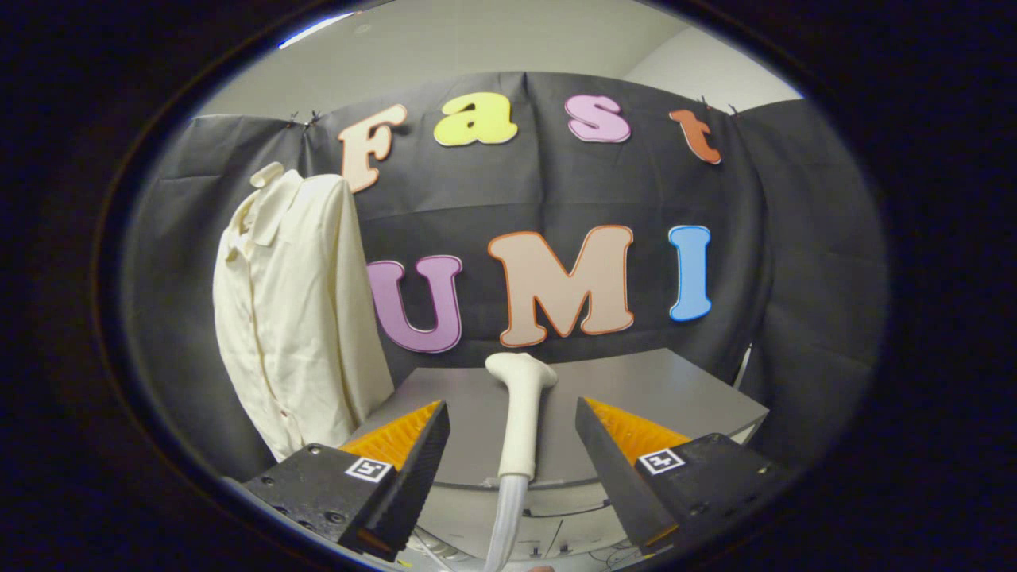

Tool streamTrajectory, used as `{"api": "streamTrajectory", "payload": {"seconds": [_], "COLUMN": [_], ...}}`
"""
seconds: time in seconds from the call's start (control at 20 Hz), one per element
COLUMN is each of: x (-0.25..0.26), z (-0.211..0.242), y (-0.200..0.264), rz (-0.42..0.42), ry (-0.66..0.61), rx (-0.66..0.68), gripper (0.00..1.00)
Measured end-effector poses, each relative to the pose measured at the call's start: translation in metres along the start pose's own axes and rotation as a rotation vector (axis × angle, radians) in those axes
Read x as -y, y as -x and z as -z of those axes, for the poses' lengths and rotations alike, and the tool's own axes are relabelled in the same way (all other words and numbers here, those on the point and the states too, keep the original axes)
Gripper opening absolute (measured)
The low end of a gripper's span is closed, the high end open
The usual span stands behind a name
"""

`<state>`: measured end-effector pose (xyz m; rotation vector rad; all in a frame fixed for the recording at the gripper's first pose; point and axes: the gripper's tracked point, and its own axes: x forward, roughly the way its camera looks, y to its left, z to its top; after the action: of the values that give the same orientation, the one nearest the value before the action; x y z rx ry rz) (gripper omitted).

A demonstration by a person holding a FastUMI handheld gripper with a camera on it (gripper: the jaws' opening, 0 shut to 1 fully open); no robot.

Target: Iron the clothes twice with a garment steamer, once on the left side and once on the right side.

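A cream button-up shirt (290,318) hangs upright against the booth's wall, to the left of the table and beyond my left finger. The garment steamer's white handle (520,413) stands upright between my fingers, its head at the top and a pale hose (504,520) running down from its base. My gripper (512,433) is open: both fingers stand apart from the handle with a gap on each side.
A grey table (675,397) stands behind the steamer and stretches to the right. The black booth wall closes off the back and both sides. Below the fingers lies a pale surface (556,540) with markings.
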<state>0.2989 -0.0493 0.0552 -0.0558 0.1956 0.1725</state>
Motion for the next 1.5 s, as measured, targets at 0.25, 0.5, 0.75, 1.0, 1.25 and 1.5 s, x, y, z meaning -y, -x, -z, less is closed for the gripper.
{"api": "streamTrajectory", "payload": {"seconds": [0.25, 0.5, 0.75, 1.0, 1.25, 1.5], "x": [0.012, 0.02, 0.011, 0.005, 0.006, -0.007], "z": [0.013, 0.019, 0.017, 0.021, 0.009, 0.019], "y": [-0.074, -0.128, -0.158, -0.168, -0.164, -0.145], "rz": [-0.016, 0.002, -0.026, -0.018, -0.021, 0.051], "ry": [-0.015, -0.046, -0.077, -0.112, -0.121, -0.041], "rx": [-0.187, -0.286, -0.46, -0.544, -0.437, -0.319], "gripper": [0.97, 0.97, 0.66, 0.54, 0.44, 0.43]}}
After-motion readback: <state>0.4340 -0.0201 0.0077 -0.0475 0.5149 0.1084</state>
